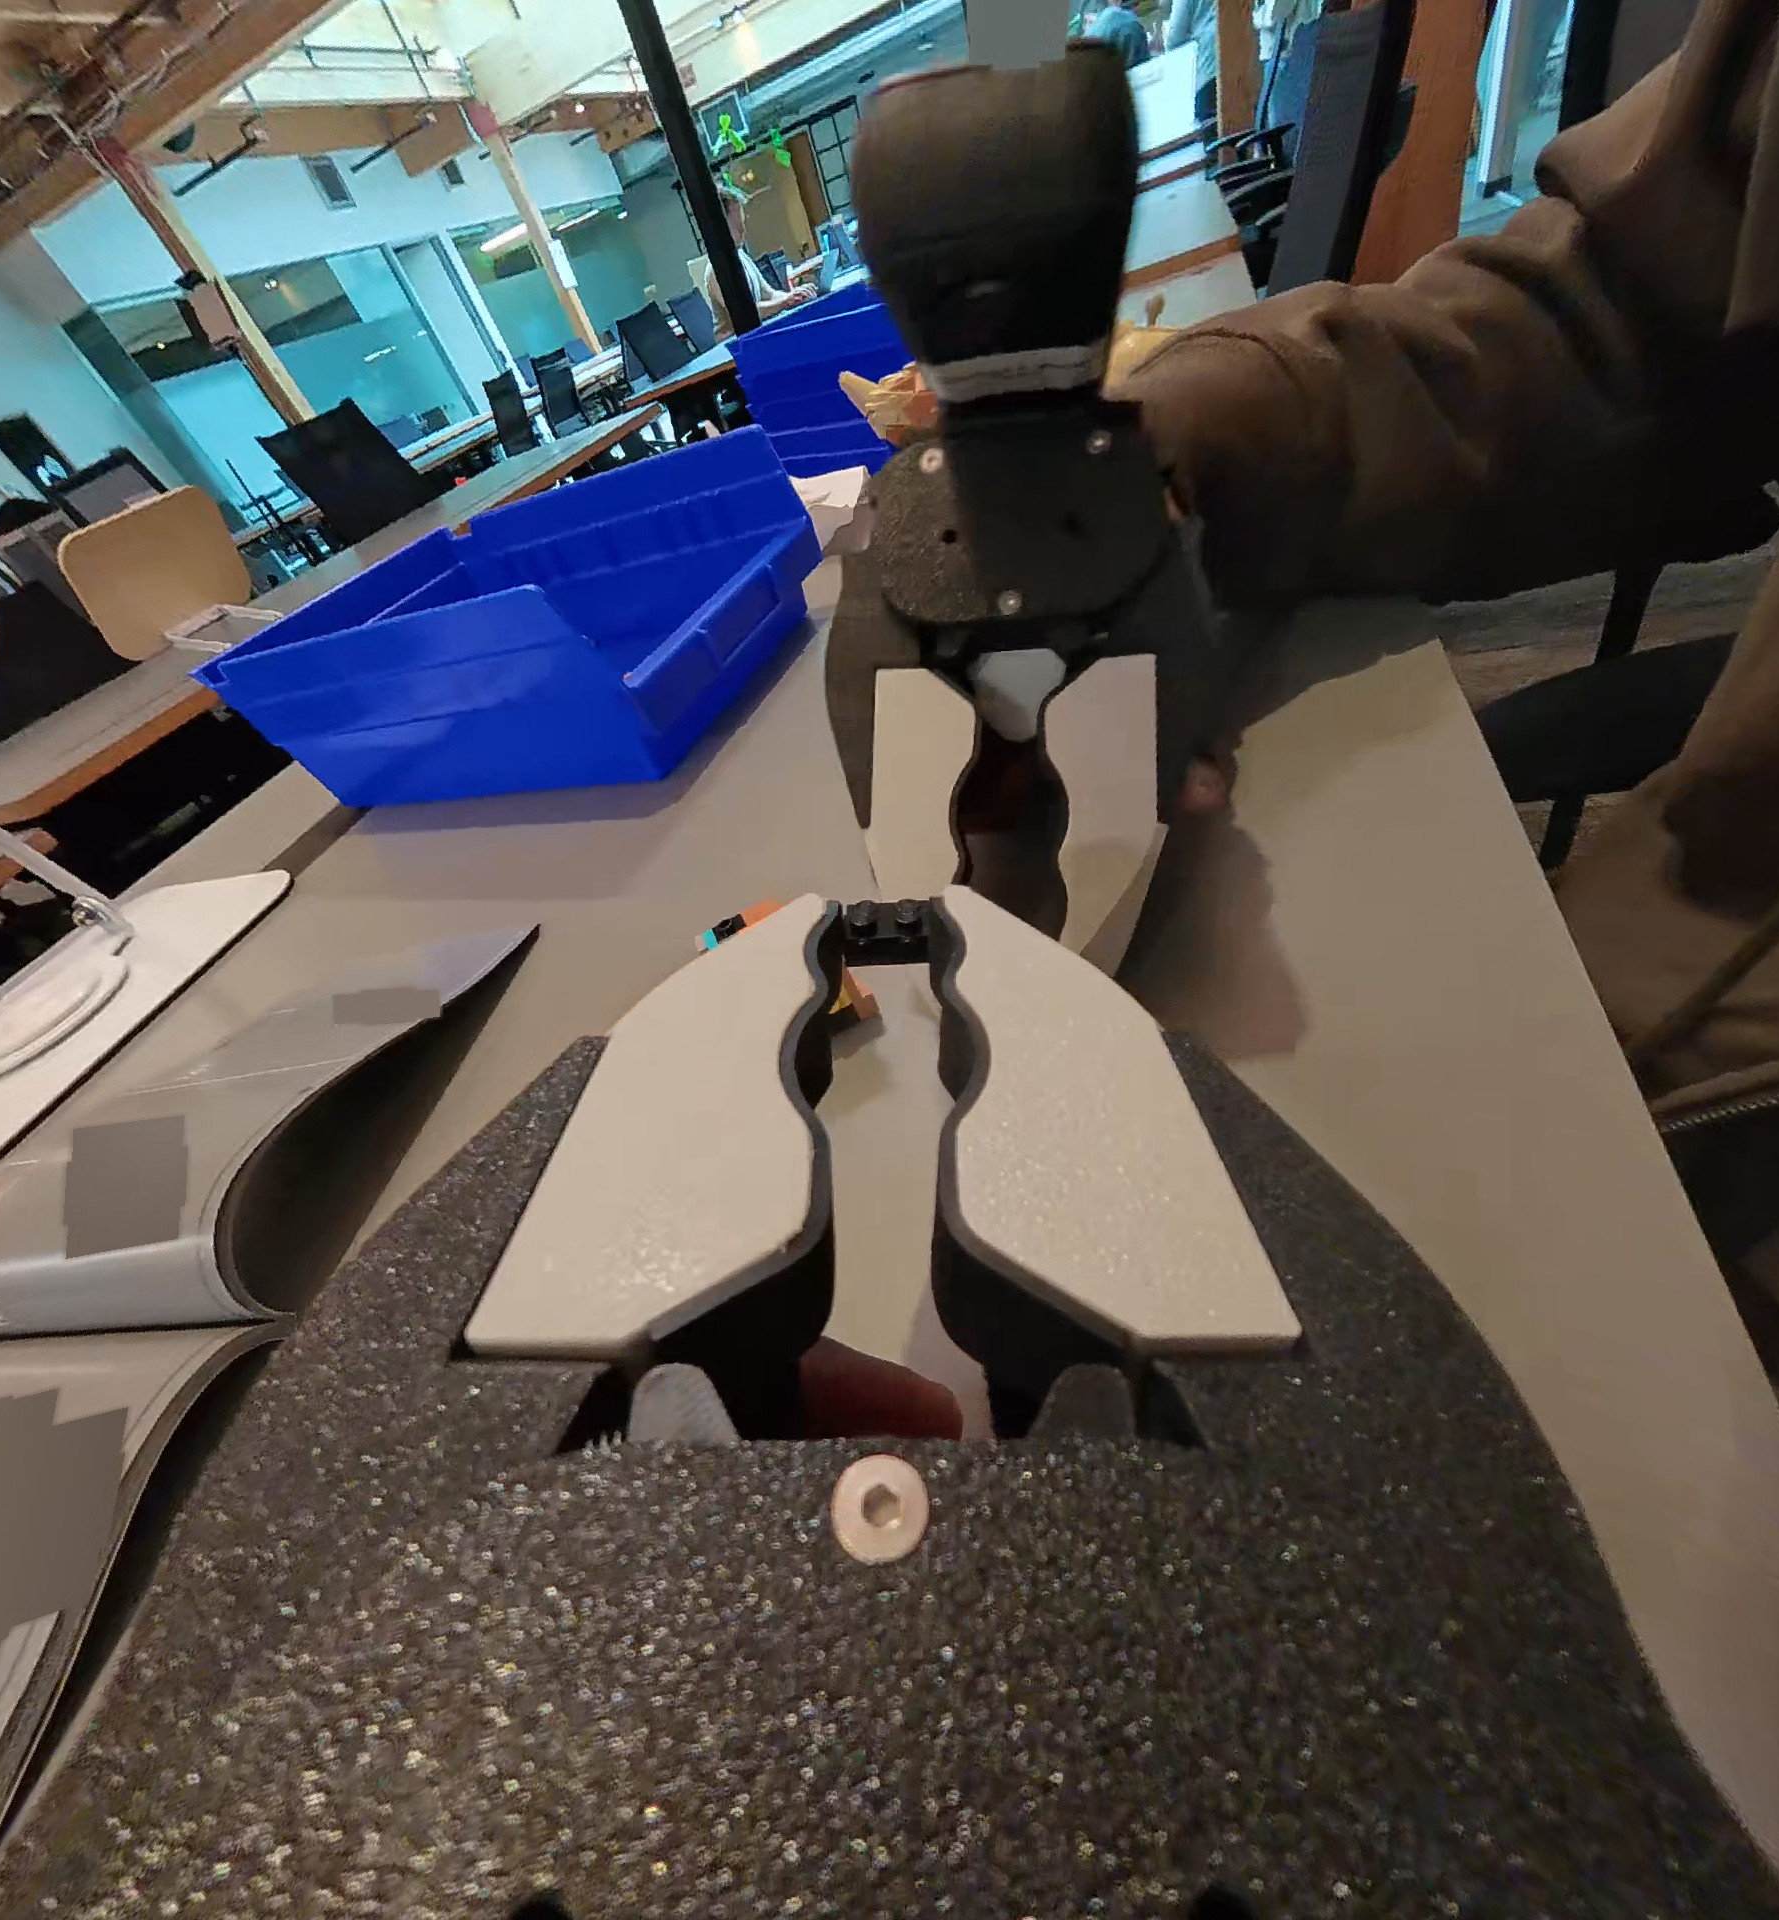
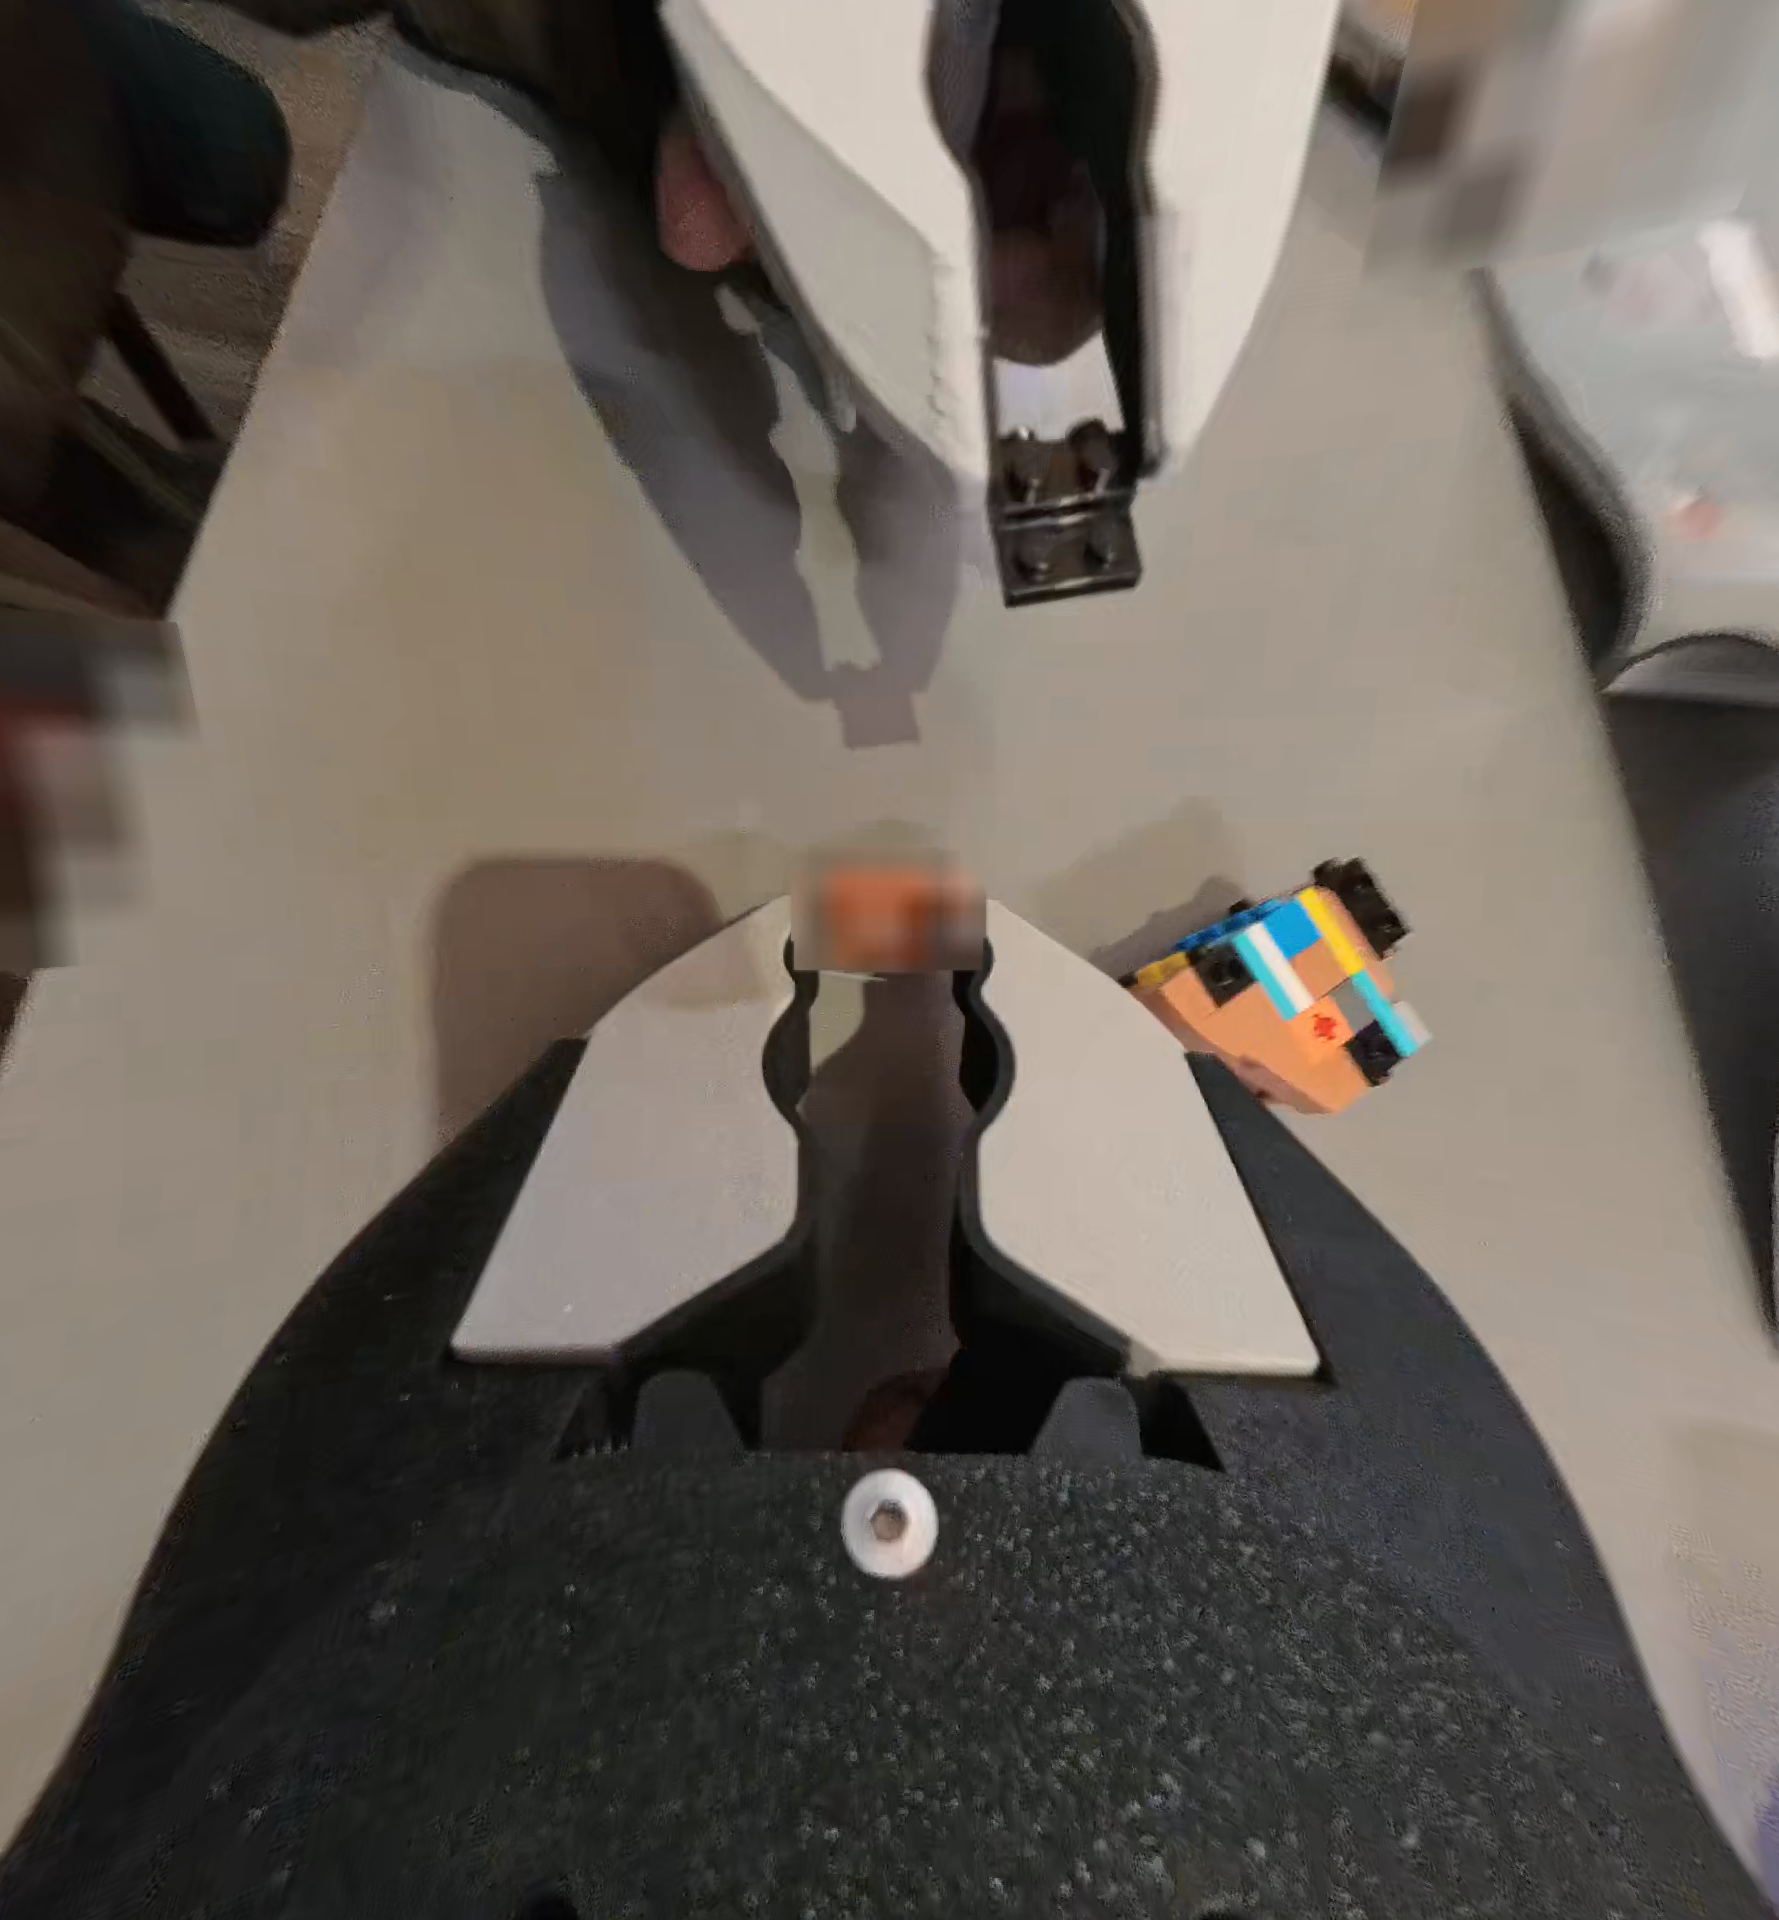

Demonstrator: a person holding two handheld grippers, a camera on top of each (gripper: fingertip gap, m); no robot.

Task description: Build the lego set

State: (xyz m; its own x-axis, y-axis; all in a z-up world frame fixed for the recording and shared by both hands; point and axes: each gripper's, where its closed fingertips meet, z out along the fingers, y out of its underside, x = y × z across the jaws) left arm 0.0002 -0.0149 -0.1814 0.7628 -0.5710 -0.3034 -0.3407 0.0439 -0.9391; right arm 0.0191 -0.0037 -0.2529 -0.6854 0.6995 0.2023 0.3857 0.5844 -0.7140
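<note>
Pinching a small black lego plate (image 1: 890, 928) between its fingertips, the left gripper (image 1: 887, 940) holds it above the grey table (image 1: 1384, 935). Opposite, the right gripper (image 2: 890, 951) grips an orange piece (image 2: 869, 920) hidden by a blur patch. Just beside its right finger lies the partly built orange, blue and black lego model (image 2: 1300, 992), near an open booklet (image 1: 189, 1143) and a blue bin (image 1: 511, 655)

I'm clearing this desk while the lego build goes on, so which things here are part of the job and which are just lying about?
Part of the job:
- black lego piece, pinched in the left claw
- orange piece at the right claw's tips, mosaic-blurred
- part-built orange and blue lego model on the table
- open booklet

Lying about:
- blue bins
- chairs
</note>
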